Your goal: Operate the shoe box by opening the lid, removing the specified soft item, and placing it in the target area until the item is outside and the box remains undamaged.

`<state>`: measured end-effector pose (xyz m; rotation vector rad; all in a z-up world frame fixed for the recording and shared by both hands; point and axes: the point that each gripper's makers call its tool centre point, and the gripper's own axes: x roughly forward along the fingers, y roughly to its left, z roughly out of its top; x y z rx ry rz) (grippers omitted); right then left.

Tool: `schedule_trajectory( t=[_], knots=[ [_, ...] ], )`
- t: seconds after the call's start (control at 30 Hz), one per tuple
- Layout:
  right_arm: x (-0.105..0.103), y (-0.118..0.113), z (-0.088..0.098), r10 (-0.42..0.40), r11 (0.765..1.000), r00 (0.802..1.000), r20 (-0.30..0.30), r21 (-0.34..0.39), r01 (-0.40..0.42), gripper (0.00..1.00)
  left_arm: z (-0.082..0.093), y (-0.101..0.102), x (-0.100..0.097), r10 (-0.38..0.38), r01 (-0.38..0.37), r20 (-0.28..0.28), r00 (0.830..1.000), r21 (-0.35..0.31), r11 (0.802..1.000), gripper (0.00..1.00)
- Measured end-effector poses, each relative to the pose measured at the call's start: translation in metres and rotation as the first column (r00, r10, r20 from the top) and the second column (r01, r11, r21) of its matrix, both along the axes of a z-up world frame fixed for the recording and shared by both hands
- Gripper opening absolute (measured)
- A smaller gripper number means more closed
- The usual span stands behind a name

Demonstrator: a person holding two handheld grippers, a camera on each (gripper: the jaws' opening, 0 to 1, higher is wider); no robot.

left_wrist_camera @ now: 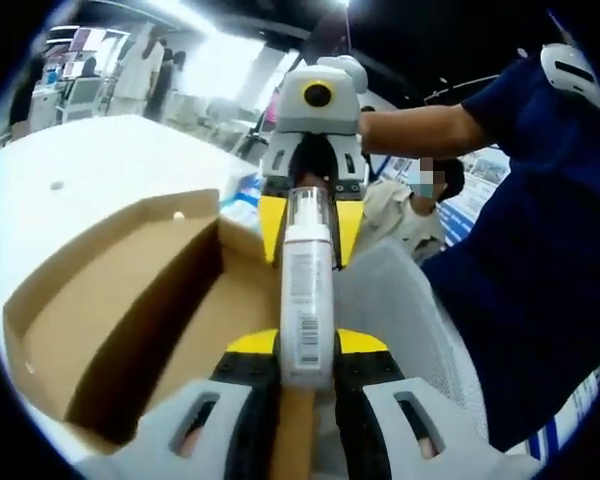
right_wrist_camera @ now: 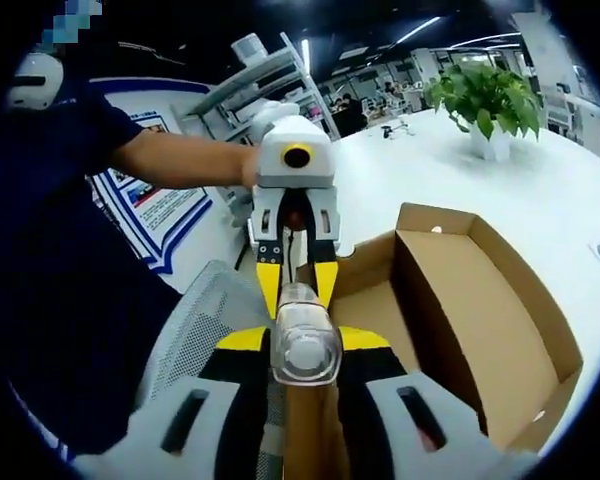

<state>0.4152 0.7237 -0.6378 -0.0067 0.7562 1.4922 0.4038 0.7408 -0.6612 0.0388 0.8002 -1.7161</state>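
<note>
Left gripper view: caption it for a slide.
Both grippers clamp a white bottle over the open cardboard box.

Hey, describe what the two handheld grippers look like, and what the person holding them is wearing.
Both match: the left gripper and right gripper have light grey moulded bodies with slotted cut-outs, black jaws and yellow tips. Each body carries a yellow ring around a dark centre. The person wears a dark navy short-sleeved shirt.

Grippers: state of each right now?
Left gripper: shut on the white bottle, at its base end.
Right gripper: shut on the same bottle, at its cap end.
</note>
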Motion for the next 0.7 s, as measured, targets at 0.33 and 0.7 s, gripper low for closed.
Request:
schedule_trajectory(
  t=[0.33, 0.7],
  knots=[
    [-0.0045, 0.0016, 0.0012, 0.010, 1.000, 1.000, -0.008, -0.003, -0.010, 0.21, 0.0006, -0.0015, -0.0032, -0.016, 0.016, 0.010, 1.000, 0.010, 1.000, 0.17],
    [-0.0094, 0.0010, -0.0011, 0.009, 0.999, 1.000, -0.015, -0.032, -0.009, 0.19, -0.0017, -0.0021, -0.0055, -0.024, 0.024, 0.013, 1.000, 0.029, 0.999, 0.17]
  ],
)
